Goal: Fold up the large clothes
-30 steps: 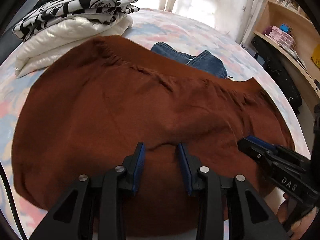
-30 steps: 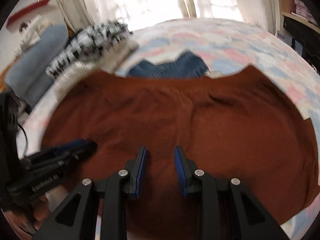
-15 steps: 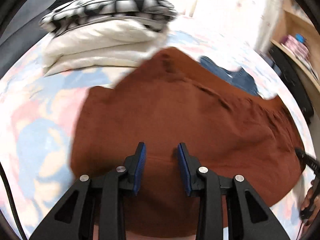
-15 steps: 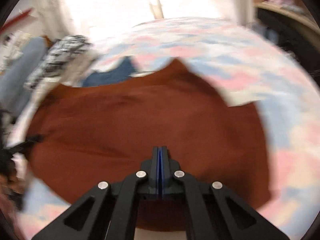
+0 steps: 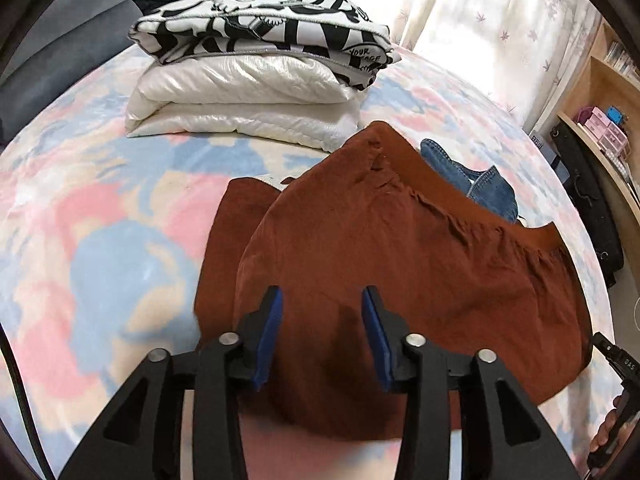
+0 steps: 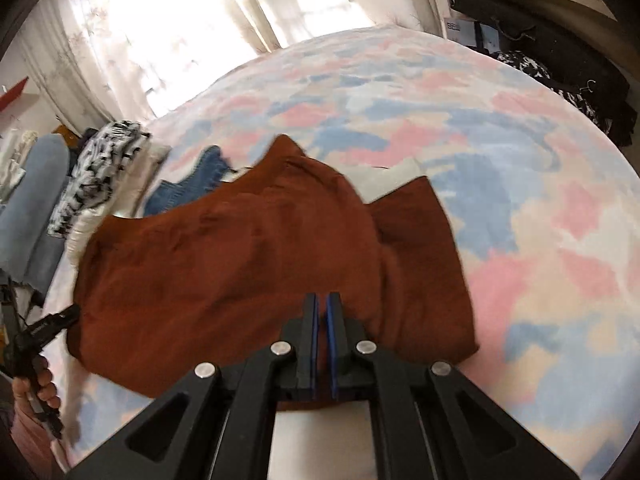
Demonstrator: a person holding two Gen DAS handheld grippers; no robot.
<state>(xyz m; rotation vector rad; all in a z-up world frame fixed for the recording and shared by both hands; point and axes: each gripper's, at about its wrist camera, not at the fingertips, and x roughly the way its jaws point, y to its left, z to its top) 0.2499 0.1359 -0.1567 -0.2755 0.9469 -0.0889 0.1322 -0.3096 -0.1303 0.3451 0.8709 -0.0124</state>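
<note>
1. Far left on the bed (image 5: pixel 100 208): folded stack (image 5: pixel 256 60), already done by the look of it.
2. Left tool (image 5: pixel 320 332): wide open, empty, hovering over the near edge of the brown garment (image 5: pixel 400 248).
3. Centre: brown garment spread on the bed, long axis running left to right, pointed corner toward the far side, left end doubled over itself; jeans (image 5: pixel 472 176) just beyond.
4. Right tool (image 6: pixel 321 344): nearly closed, a thin gap showing; whether pinching the near hem, cannot tell.
5. Step in hand, likely: folding across the width. Next: gripping the near edge with both tools and carrying it over evenly.
</note>
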